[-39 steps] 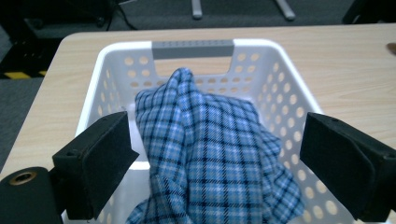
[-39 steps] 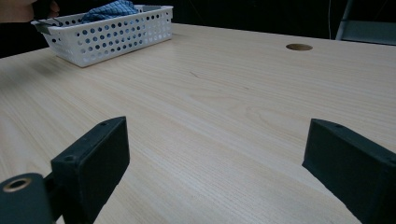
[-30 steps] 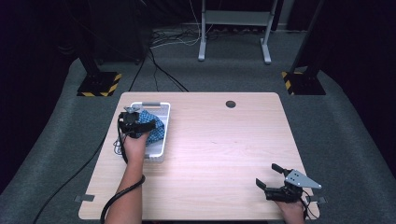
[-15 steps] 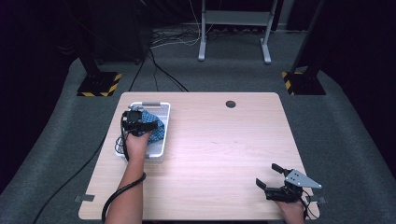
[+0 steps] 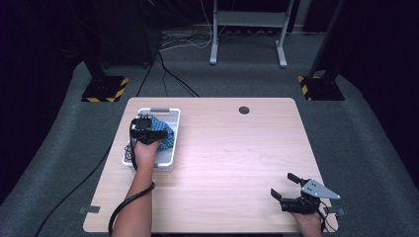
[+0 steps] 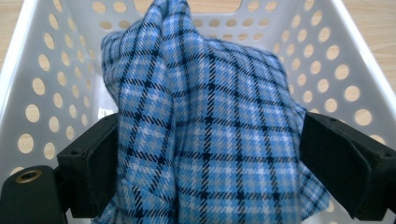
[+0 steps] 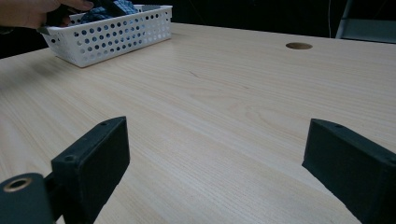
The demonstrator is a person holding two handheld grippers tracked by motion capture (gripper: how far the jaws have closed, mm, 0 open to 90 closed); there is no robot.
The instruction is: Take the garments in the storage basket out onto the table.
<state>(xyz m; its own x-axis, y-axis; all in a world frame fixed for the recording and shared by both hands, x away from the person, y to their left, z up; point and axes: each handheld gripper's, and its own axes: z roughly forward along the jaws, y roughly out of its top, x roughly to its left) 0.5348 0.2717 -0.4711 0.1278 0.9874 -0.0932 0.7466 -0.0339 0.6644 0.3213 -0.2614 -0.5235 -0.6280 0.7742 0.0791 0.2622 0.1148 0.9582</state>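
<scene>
A blue plaid cloth (image 5: 167, 134) lies bunched in a white perforated basket (image 5: 170, 116) at the table's left. My left gripper (image 5: 148, 129) is down in the basket over the cloth. In the left gripper view the cloth (image 6: 205, 116) fills the gap between the two wide-apart jaws of this gripper (image 6: 210, 135), with the basket wall (image 6: 355, 56) behind; the jaws stand open. My right gripper (image 5: 282, 185) rests near the front right corner of the table, open and with nothing in it (image 7: 215, 135). From there the basket (image 7: 112, 35) and cloth (image 7: 123, 7) show far off.
The light wooden table (image 5: 237, 148) has a round cable hole (image 5: 244, 110) near its far edge. A cable trails from the left forearm off the table's front. Black stands with yellow-striped feet and a grey frame stand on the carpet beyond the table.
The left hand and its gripper shifted slightly over the basket and cloth. The right gripper has stayed where it was.
</scene>
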